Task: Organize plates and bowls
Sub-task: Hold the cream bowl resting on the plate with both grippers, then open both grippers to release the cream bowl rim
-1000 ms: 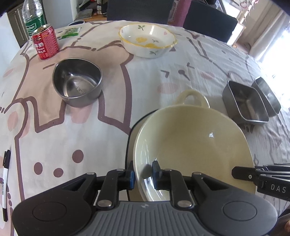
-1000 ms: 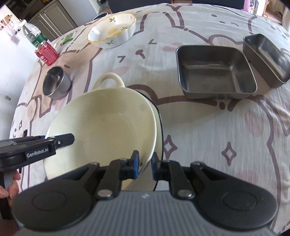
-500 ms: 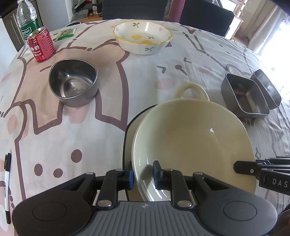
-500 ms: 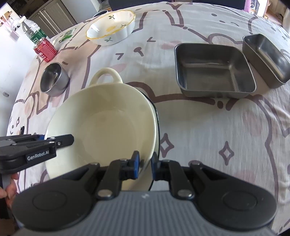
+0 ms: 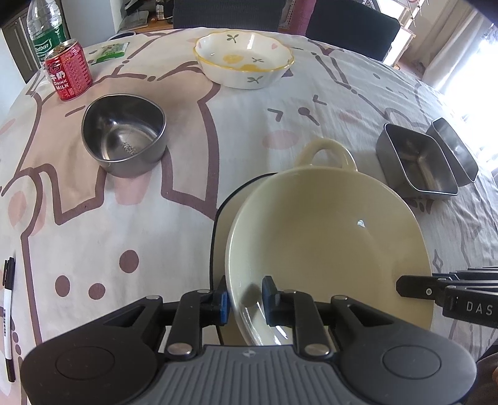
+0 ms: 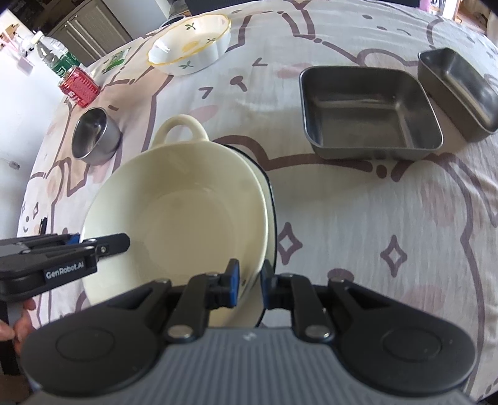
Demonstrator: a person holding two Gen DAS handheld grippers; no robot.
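A cream bowl (image 5: 326, 236) with a loop handle (image 5: 326, 152) is held between both grippers above a dark-rimmed plate (image 5: 221, 224). My left gripper (image 5: 246, 299) is shut on the bowl's near-left rim. My right gripper (image 6: 249, 278) is shut on the bowl's (image 6: 186, 212) right rim, the plate (image 6: 272, 215) showing just beyond it. A round steel bowl (image 5: 124, 134), a flowered white bowl (image 5: 244, 59) and two steel square trays (image 6: 367, 109) (image 6: 457, 90) sit on the table.
A red milk can (image 5: 68, 73) and a water bottle (image 5: 46, 34) stand at the far left corner. A marker pen (image 5: 7, 314) lies at the left edge. Dark chairs (image 5: 351, 28) stand behind the table. The patterned tablecloth (image 6: 389, 233) covers the table.
Both grippers keep their hold on the cream bowl. The view has shifted slightly closer to the far items; the bowl sits a little lower over the plate.
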